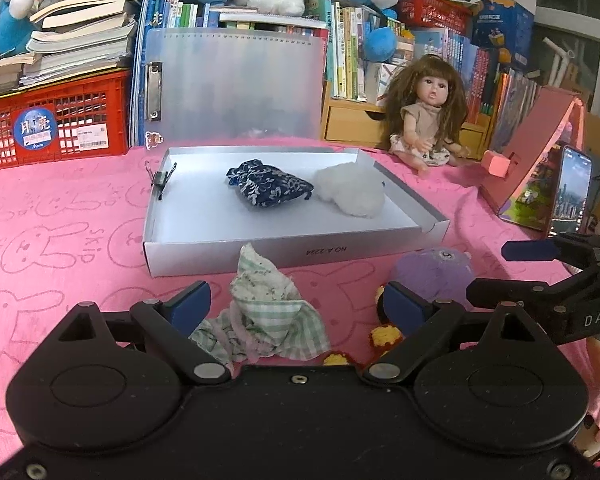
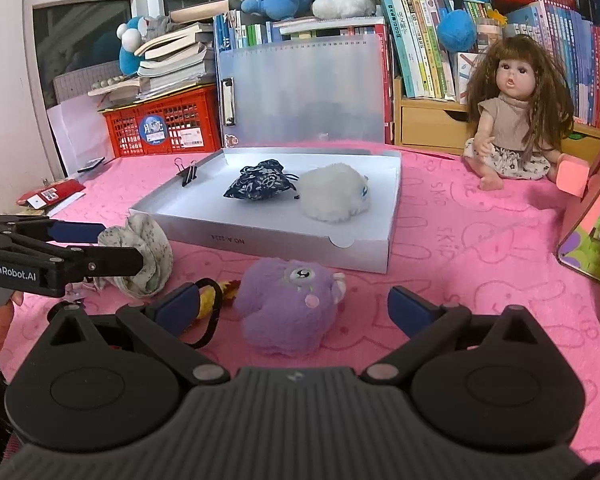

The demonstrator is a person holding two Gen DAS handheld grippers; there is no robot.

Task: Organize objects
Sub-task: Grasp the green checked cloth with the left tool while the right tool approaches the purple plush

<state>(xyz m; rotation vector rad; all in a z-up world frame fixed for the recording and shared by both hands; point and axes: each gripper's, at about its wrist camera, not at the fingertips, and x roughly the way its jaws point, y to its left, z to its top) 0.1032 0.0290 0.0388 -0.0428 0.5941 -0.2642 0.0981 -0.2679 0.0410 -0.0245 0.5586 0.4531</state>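
Two spread grippers over toys on the pink cloth

The left gripper [image 1: 296, 306], fingers wide apart and holding nothing, frames a crumpled green checked cloth [image 1: 262, 320]; the right gripper [image 2: 294, 308], likewise released, brackets a purple plush [image 2: 286, 306]. Beyond them, the silver tray [image 1: 204, 254] holds a blue patterned pouch [image 1: 266, 186] beside a white plush [image 1: 350, 190].

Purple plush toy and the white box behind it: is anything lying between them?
No. In the right wrist view, only bare pink cloth separates the purple plush toy from the white box.
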